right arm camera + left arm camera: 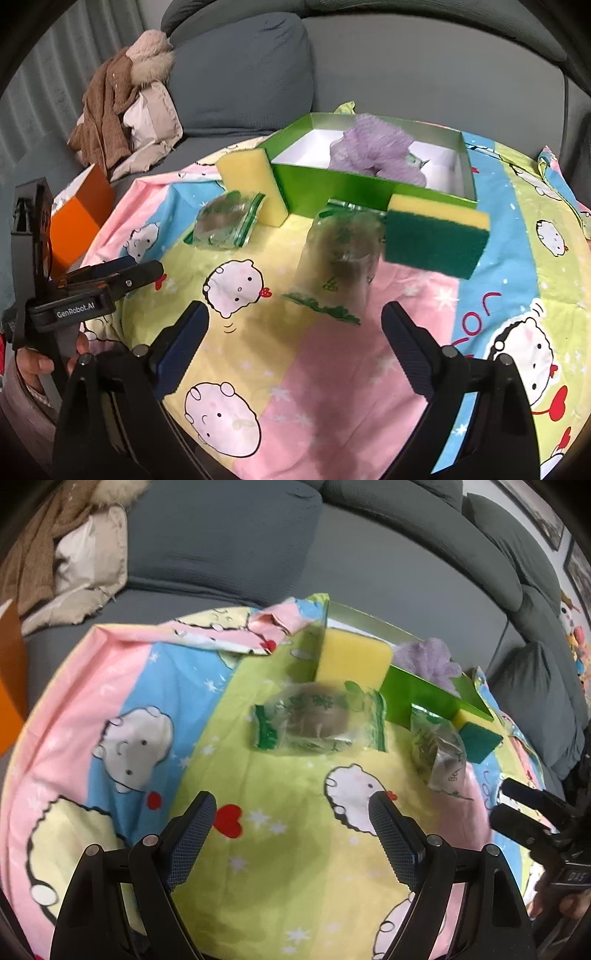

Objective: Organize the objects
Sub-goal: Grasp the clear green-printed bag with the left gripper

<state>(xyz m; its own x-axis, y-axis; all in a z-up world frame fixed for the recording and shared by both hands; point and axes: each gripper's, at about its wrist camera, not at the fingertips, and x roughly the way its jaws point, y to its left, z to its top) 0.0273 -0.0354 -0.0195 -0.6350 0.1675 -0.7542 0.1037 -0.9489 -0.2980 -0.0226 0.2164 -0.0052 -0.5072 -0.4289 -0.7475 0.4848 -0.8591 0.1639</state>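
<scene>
While both grippers hang above the cartoon-print cloth (332,387), neither has anything between its fingers. Left gripper (291,812): jaws spread wide, empty, aimed down toward a wrapped snack packet (319,716) lying flat on the cloth ahead of it. Right gripper (293,325): jaws also wide apart and empty, with a second snack packet (341,258) just beyond its fingertips; the packet's green-edged end points toward the gripper.

Green box (354,184) sits open at the far side of the cloth, white inside, holding a purple fluffy item (373,151). One yellow sponge (255,184) stands on edge against the box's left corner. A second sponge, yellow with a green scouring face (436,236), leans against the box's near wall, to the right of the second packet. First packet lies just in front of the upright sponge.

From the right wrist view, the left gripper shows at the left edge, held in a person's hand (33,365). An orange box (77,218) sits off the cloth at left. Grey sofa (406,62) behind, with a heap of brown and cream clothing (122,114) on it.
</scene>
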